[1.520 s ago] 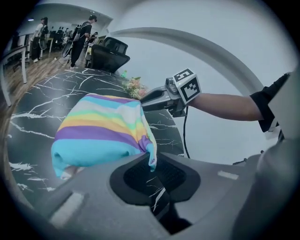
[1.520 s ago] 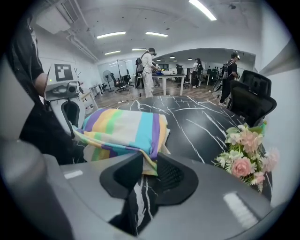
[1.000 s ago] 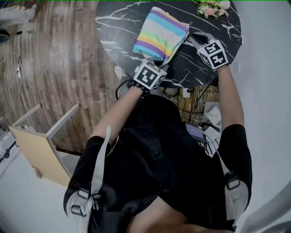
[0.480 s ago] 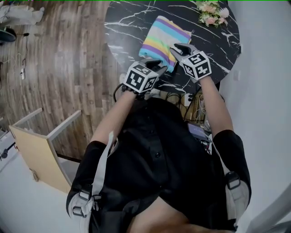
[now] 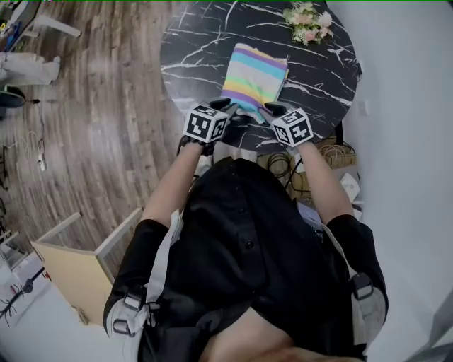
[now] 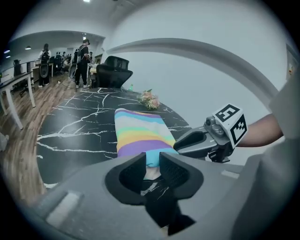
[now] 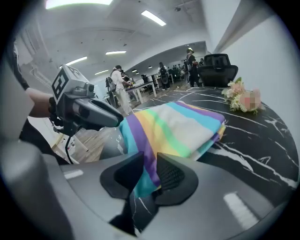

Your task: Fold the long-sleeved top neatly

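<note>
While person leans over round black marble table (image 5: 191,42), head view: folded striped top (image 5: 255,71) lies flat mid-table, flowers (image 5: 306,15) beyond it; left gripper (image 5: 230,109) and right gripper (image 5: 270,108) side by side at top's near edge.
Left gripper view: jaws just closing, gap narrow, pinching turquoise hem.
Right gripper view: jaws likewise closing, narrow, turquoise-purple corner clamped between pads.
</note>
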### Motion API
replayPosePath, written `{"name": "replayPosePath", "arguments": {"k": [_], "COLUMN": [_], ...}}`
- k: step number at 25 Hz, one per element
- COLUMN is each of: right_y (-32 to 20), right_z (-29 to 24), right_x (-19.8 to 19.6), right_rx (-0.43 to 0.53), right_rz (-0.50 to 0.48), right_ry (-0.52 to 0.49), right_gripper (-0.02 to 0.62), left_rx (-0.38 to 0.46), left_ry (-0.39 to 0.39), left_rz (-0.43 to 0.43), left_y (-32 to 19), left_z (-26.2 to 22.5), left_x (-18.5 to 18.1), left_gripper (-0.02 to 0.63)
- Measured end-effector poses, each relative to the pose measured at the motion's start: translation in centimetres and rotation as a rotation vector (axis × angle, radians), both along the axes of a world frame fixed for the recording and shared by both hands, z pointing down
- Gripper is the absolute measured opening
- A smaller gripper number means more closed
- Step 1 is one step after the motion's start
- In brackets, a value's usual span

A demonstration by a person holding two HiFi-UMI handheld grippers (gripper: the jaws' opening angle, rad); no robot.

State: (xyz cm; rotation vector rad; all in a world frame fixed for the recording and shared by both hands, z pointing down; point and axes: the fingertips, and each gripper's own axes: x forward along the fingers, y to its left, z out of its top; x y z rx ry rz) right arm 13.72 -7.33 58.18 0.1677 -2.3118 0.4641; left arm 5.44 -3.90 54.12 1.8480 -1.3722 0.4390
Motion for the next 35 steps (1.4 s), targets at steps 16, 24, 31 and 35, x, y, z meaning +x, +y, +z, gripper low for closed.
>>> {"name": "replayPosePath", "arguments": {"k": [16,24,31,35], "right_y": [1.0,-0.6,-3.4,-3.4], "right_z": [2.2,-5.6,-13.8,-17.0], "right_x": [1.3,3.2,2.8,2.4], "right_rx": [0.018,0.089,0.288,0.343], "right_rz": [0.270,0.373,0.494,0.503], "right_ry": [0.074,-0.156,-0.349,-0.425], "right_gripper": [0.092,0.084,0.052,0.019], "left_rx": [-0.016,0.164,0.403,0.500], "left_ry": [0.034,0.072,0.012,-0.037], "left_rz": [0.089,0.015,-0.096,-0.110], "left_y": [1.3,1.1,-0.4,0.0], "left_z": [3.3,-3.3,-11.7,-15.3], "left_x": [-0.4,-4.4,-9.4,-10.7], "left_gripper": [0.080,0.080,0.009,0.008]}}
